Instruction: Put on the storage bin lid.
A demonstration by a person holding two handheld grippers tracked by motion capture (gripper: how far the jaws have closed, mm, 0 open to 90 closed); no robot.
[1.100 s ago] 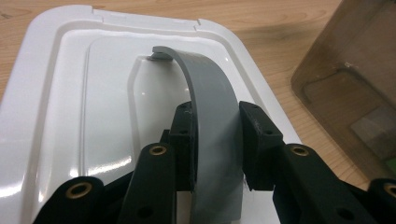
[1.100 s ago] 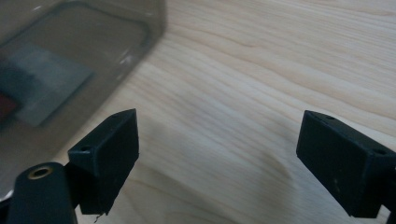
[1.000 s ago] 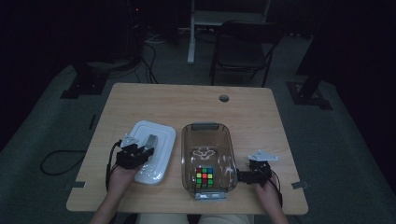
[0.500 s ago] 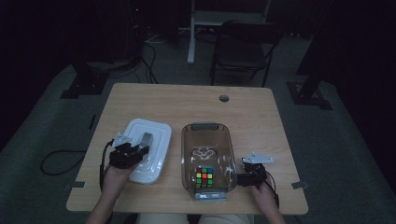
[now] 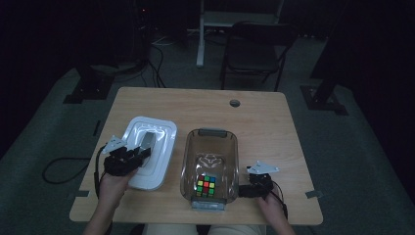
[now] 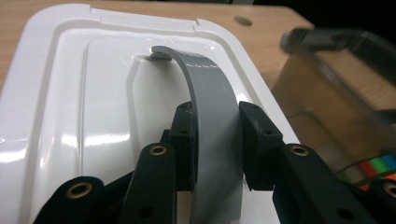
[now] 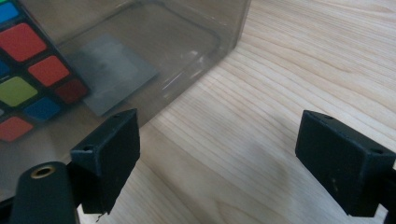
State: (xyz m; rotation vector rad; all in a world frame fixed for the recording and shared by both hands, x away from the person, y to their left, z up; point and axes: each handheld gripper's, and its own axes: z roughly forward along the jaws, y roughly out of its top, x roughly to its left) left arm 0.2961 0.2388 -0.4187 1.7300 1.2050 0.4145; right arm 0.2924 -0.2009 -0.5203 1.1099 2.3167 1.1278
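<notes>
Two grippers are at work low in the high view, one at either side of a clear plastic bin that sits at lower centre of the wooden table. The left gripper is clenched on the grey arched handle of the white lid; in the left gripper view both black pads press the flat strap from either side, with the lid's glossy top spreading toward the upper left of that frame. In the high view the lid lies left of centre, just beside the bin and not on it, and whether its near edge has left the table I cannot tell. The right gripper is released: its jaws stand wide apart over bare wood, with the bin's lower corner at the upper left of the right gripper view, close to one jaw though contact cannot be judged. Inside the bin, toward its near end, rests a colourful puzzle cube. As I read it, the job is to cover the bin: the cube is already inside and the lid's handle is gripped, so what remains is lifting the lid across, lining it up over the rim and seating it, perhaps with the right gripper steadying the bin.
</notes>
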